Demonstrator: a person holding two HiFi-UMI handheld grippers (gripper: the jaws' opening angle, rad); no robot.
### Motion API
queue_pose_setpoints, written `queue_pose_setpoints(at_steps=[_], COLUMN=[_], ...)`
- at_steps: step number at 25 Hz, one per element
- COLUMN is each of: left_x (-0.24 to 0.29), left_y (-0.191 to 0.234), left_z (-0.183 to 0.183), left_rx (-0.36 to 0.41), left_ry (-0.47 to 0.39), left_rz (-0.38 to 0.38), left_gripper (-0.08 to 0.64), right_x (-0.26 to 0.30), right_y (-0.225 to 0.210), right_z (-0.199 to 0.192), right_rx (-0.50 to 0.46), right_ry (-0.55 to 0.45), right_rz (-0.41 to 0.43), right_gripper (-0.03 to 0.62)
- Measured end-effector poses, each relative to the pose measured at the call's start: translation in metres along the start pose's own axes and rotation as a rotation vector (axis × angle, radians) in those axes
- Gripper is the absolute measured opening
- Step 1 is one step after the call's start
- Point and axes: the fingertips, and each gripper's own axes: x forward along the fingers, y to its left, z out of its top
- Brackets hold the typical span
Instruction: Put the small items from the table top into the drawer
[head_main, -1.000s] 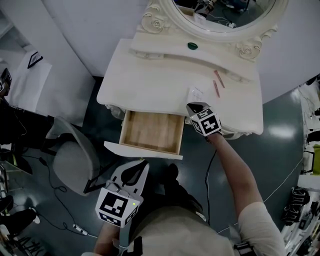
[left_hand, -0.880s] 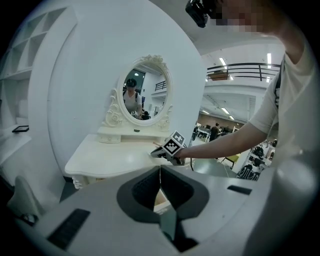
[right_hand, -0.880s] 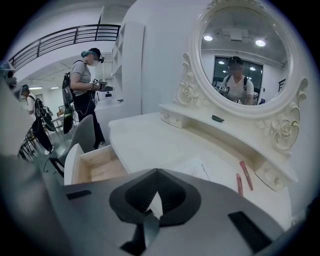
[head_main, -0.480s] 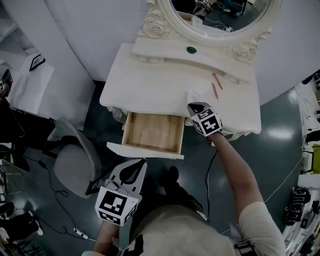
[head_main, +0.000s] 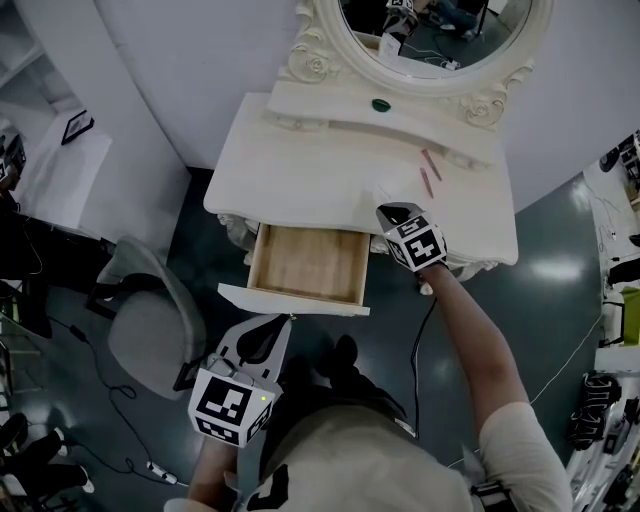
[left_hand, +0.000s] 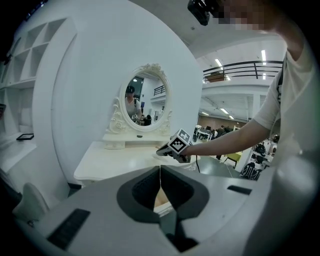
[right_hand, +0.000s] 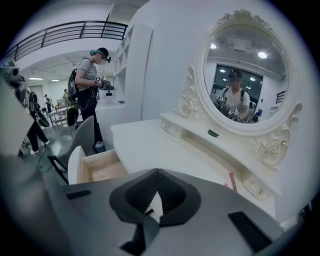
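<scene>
Staged bedroom corner inside a big hall or lab: vanity (head_main: 300, 165), mirror (head_main: 440, 30), beyond them railing (right_hand: 75, 29), strip lights (left_hand: 263, 55), another rigged person (right_hand: 90, 85).

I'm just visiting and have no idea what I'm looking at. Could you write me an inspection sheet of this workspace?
Surface: white table, mostly bare.
Job's things: two pink sticks lie on the table at the right. The drawer is open, with nothing seen inside. A thin white packet shows between the right jaws and seems to be held.
Clutter: small green thing on the shelf under the mirror.
Grippers: right hand-held gripper is shut, at the table's front edge. Left hand-held gripper is shut and empty, low in front of the drawer.
Cables: a cable hangs under the right arm; another trails on the floor at the left.
Surroundings: grey chair, white wall.
</scene>
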Motion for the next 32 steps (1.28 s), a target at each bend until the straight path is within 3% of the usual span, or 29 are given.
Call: queue_pose_setpoints(at_steps=[32], left_x=[-0.067], left_y=[0.032], left_z=[0.004], left_rx=[0.050], left_ry=[-0.076], left_rz=[0.057], left_gripper=[0.057], right_x=[-0.056], right_y=[0.058], right_z=[0.053], right_rx=[-0.116], right_ry=[-0.071], right_rz=[-0.010], right_gripper=[0.026])
